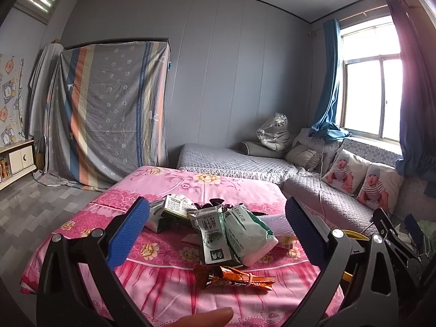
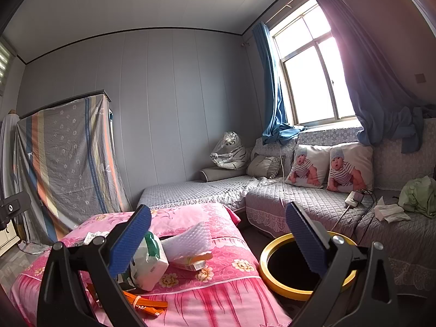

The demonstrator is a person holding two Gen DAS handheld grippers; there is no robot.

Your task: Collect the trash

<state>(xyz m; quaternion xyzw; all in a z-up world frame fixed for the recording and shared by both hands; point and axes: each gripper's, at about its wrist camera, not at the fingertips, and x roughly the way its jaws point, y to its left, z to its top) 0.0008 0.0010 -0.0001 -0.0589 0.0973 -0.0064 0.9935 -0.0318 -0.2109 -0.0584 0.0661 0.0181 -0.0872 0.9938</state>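
Left wrist: fingers [image 1: 216,230] wide | crinkled cartons [image 1: 212,234] on pink cloth | right fingers [image 2: 218,235] wide | round yellow-rimmed bin [image 2: 272,250]

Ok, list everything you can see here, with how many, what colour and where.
Table: one, pink floral cloth, centre.
Milk cartons: at least three, green and white, crumpled, piled on the table.
Tissue pack: one, white and green, table's right side.
Orange wrapper: one, table's near edge.
White foam sheet: one, behind the pack.
Bin: one, yellow rim, black inside, on the floor right of the table.
Sofa: one, grey quilted, under the window.
Baby-print cushions: two, on the sofa.
Toy tiger: one, white, in plastic, sofa corner.
Left gripper: blue pads, open, above the table.
Right gripper: blue pads, open, between table and bin.
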